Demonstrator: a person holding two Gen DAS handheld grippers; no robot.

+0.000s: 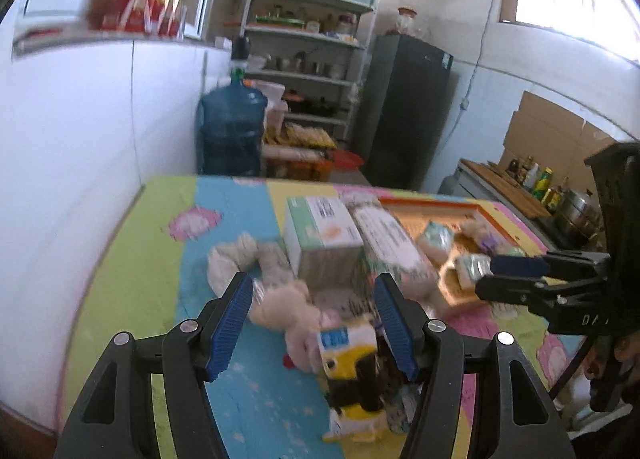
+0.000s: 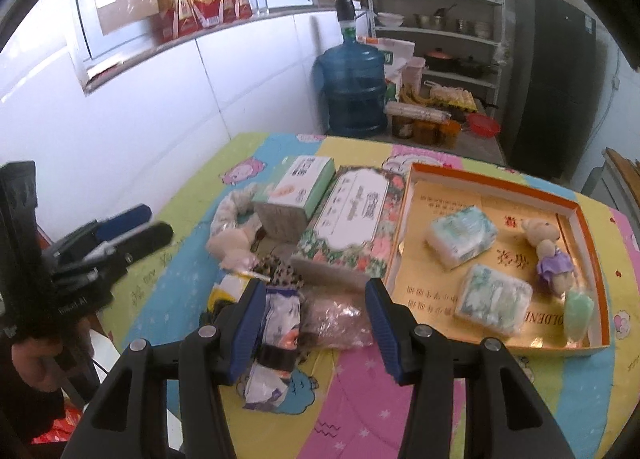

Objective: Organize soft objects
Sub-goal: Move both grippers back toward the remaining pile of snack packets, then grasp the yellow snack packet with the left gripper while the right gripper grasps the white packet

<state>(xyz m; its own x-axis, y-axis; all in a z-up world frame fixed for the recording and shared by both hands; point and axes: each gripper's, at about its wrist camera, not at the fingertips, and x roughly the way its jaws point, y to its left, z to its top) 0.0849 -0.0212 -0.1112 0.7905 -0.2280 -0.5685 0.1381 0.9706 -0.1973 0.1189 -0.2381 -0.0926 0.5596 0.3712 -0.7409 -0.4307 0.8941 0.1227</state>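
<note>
A heap of soft things lies on the colourful mat. In the left wrist view my left gripper (image 1: pixel 316 319) stands open over a pale pink plush toy (image 1: pixel 280 309) and a yellow and black toy (image 1: pixel 354 373); its pads touch neither. In the right wrist view my right gripper (image 2: pixel 316 325) is open above a printed wrapped packet (image 2: pixel 280 323) and a clear bag of pinkish stuff (image 2: pixel 336 319). To the right, the orange box (image 2: pixel 496 183) holds two tissue packs (image 2: pixel 460 235), a small bear in purple (image 2: pixel 548 255) and a green item (image 2: pixel 578 311). Each gripper shows in the other's view: left gripper (image 2: pixel 156 223), right gripper (image 1: pixel 486 275).
A green tissue box (image 2: pixel 296 187) and a floral tissue pack (image 2: pixel 352 215) stand behind the heap, with a whitish fluffy ring (image 2: pixel 228 211) to their left. A white wall runs along the left. Behind the table are a water jug (image 2: pixel 352 87), shelves and a dark fridge (image 2: pixel 552 79).
</note>
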